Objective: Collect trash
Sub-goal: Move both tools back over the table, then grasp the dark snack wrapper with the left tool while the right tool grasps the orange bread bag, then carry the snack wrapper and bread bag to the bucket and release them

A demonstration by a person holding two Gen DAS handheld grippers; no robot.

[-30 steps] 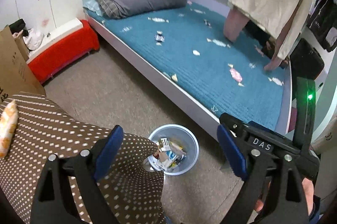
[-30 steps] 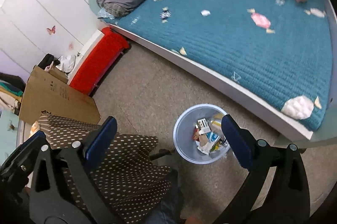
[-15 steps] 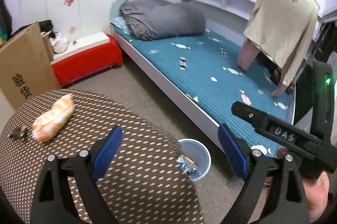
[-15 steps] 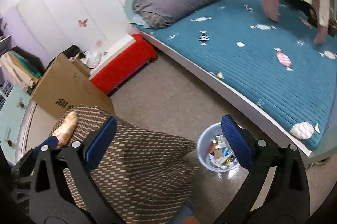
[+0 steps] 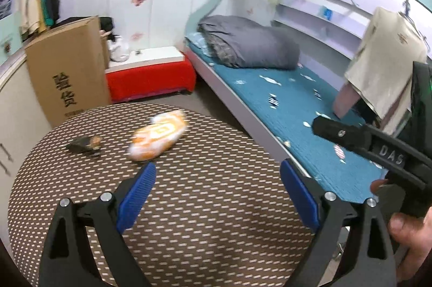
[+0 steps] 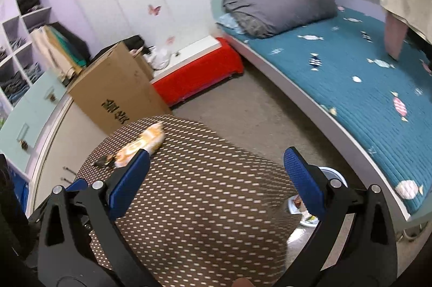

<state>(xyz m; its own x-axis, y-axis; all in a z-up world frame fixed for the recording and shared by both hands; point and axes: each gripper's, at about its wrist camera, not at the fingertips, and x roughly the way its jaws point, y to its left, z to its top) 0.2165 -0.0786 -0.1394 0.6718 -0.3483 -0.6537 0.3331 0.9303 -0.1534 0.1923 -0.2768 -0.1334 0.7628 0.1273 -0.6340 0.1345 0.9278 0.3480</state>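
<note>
Over the last second I had swung both cameras up from the floor, so the round table under its brown cloth with pale dots (image 5: pixel 189 233) filled the view where the pale blue plastic waste bin (image 6: pixel 332 174) had sat between the fingers. That bin, already part full of wrappers, now showed only as a sliver of rim beyond the table's far edge in the right wrist view.

The change brought the next pieces of trash into reach. An orange-and-white crinkled snack wrapper (image 5: pixel 159 138) lay on the cloth, just beyond the left gripper (image 5: pixel 216 187) and a little left of its centre line. A small dark scrap (image 5: pixel 83 145) sat near the wrapper, on its left, apart from it. Both were motion-blurred, so I could not tell what the scrap was.

The left gripper's blue pads were spread wide with nothing between them; the right gripper (image 6: pixel 216 173) was equally wide and empty, above the cloth.

I judged the wrapper the likely next pick, for the left gripper, with the bin well off to the right.
</note>
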